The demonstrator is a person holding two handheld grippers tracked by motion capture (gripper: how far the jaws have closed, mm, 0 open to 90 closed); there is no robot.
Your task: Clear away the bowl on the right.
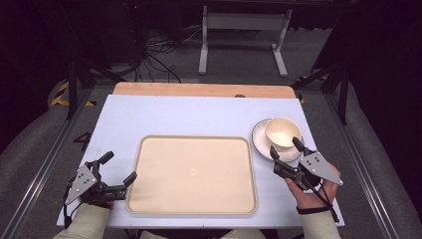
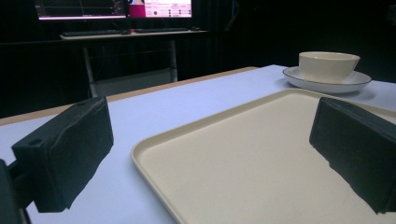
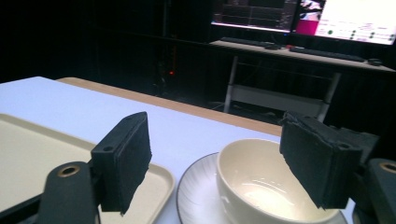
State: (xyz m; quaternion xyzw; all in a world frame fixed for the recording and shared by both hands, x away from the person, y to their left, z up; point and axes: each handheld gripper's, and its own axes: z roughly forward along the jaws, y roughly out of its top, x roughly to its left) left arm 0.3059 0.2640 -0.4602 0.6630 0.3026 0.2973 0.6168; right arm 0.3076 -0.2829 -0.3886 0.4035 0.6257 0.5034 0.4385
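Cream bowl point(image 1: 282, 132) on plate point(image 1: 260, 138), beside tray point(image 1: 191, 174).

Tray point(image 1: 191, 174) is plain beige with a matching rim; table point(image 1: 174, 117) has a pale lavender-white top and a light wood strip along the far edge. Bowl point(image 1: 282, 132) is cream inside and out, sitting on a white plate point(image 1: 260, 135) with a thin dark rim line and faint radial ribbing. Both grippers, left gripper point(image 1: 119, 168) and right gripper point(image 1: 286, 146), have black jaws and grey top plates.
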